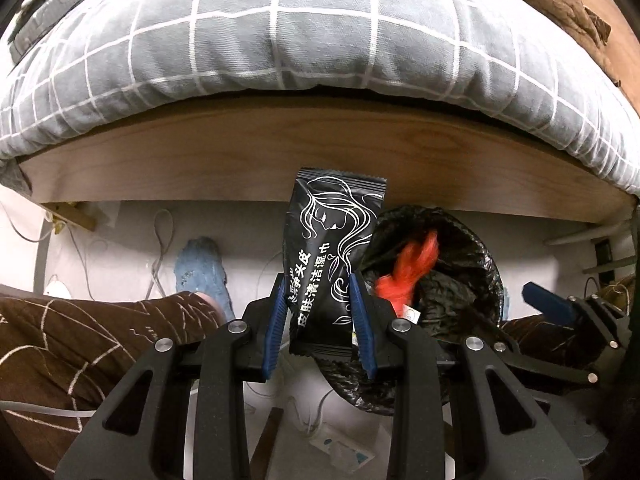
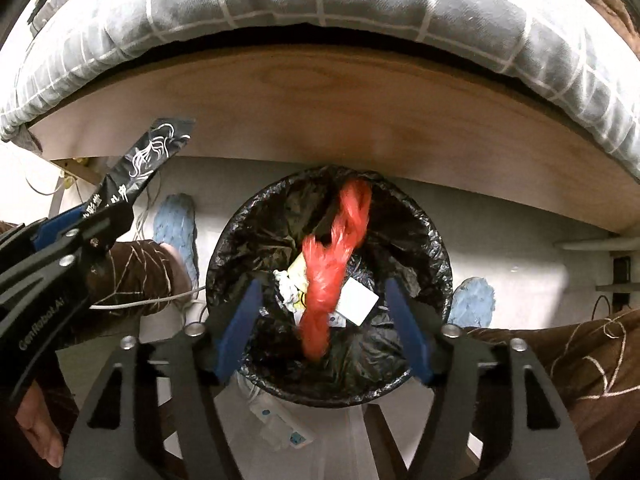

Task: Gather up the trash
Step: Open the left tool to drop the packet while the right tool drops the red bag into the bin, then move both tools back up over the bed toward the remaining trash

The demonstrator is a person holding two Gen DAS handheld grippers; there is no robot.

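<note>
My left gripper (image 1: 319, 292) is shut on a black wet-wipe packet (image 1: 334, 248) with white line art, held upright just left of the bin (image 1: 476, 264). The packet also shows at the left of the right wrist view (image 2: 140, 164). My right gripper (image 2: 324, 300) is open above the round bin lined with a black bag (image 2: 236, 240). A red plastic bag (image 2: 332, 264), blurred, hangs in the air between its fingers over the bin opening. White paper scraps (image 2: 358, 300) lie inside the bin.
A wooden bed frame (image 2: 320, 112) with a grey checked quilt (image 1: 280, 28) runs across behind the bin. The person's legs in brown trousers (image 1: 80, 340) and blue slippers (image 2: 176, 224) flank the bin. Cables (image 1: 160, 248) and a white packet (image 2: 280, 428) lie on the floor.
</note>
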